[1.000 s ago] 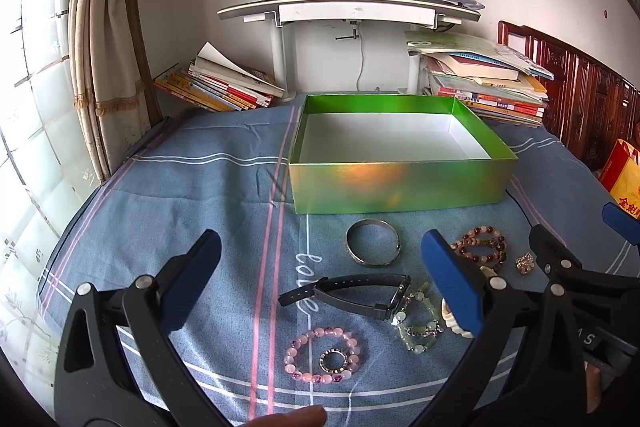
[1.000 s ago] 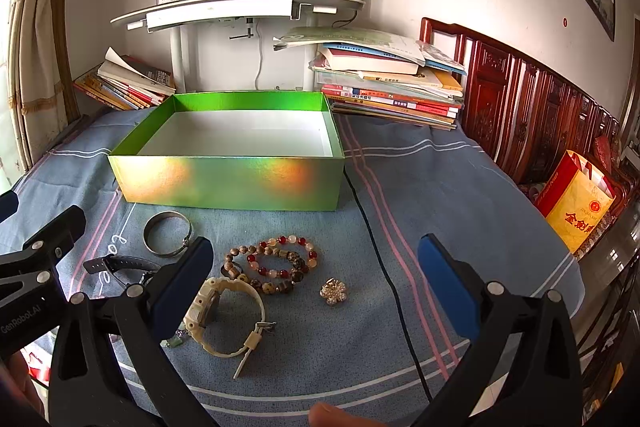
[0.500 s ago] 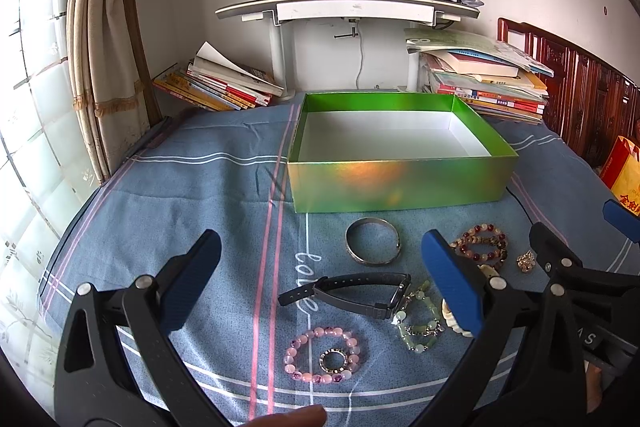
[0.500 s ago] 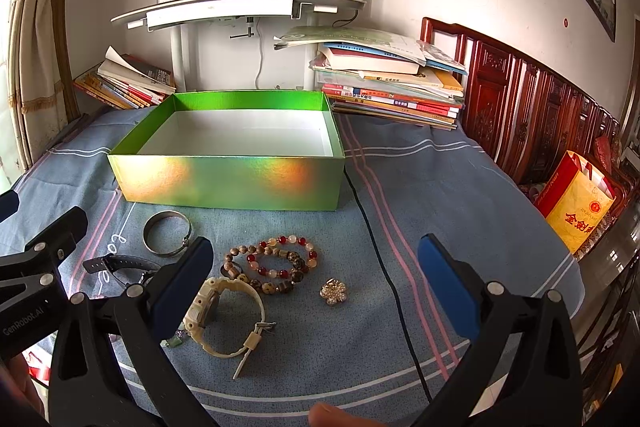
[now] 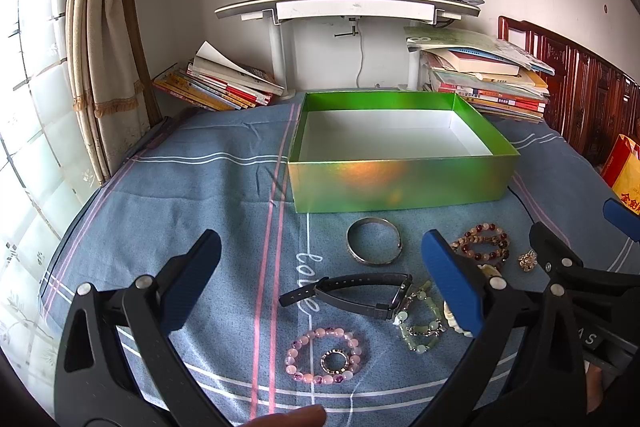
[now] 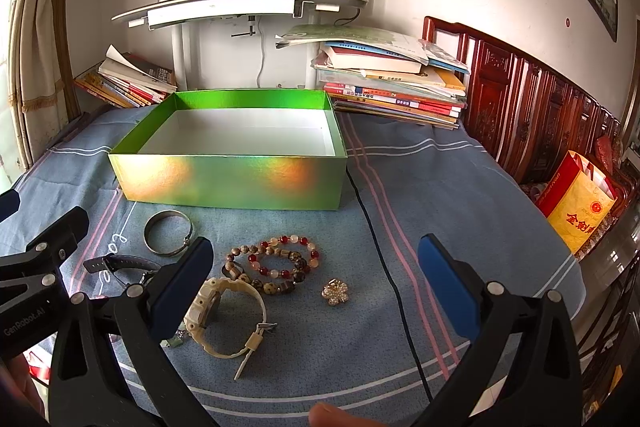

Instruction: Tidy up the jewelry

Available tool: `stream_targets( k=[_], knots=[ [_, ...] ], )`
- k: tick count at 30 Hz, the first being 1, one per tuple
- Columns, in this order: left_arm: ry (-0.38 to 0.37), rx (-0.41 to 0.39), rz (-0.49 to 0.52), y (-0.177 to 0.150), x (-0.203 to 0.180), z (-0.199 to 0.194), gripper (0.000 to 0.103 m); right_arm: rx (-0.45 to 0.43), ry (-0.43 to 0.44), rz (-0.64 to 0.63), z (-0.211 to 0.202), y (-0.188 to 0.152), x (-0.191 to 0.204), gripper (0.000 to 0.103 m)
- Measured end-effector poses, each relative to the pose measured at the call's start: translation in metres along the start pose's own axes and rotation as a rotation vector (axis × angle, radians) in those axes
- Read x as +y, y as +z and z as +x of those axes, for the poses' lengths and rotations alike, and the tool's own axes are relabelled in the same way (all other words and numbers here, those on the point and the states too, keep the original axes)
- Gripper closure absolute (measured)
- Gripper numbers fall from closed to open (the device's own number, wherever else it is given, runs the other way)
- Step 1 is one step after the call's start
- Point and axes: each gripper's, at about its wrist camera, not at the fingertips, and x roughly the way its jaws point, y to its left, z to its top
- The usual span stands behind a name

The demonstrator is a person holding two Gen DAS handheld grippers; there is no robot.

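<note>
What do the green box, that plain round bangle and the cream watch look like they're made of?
The green box looks like cardboard with glossy holographic foil outside, given its rainbow sheen, and a matte white lining inside. The bangle looks like silver-toned metal: grey, smooth, with bright glints. The cream watch looks like matte plastic or resin, with a moulded strap and buckle; I can't tell which.

Glossy, iridescent green card box [image 6: 232, 183] with matt white paper lining. In front of the box: woven blue cloth [image 5: 192, 195], polished metal bangle [image 5: 374, 241], matt black plastic watch [image 5: 360, 295], smooth glassy pink beads [image 5: 323, 355], cream plastic watch [image 6: 228, 315].
</note>
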Motion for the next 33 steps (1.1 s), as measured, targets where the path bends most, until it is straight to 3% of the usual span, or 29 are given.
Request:
stream_targets(
  k=[33],
  knots=[
    [0.005, 0.011, 0.004, -0.0026, 0.0008, 0.0028, 0.004, 0.004, 0.001, 0.0, 0.0006, -0.0008, 0.0019, 0.003]
  ],
)
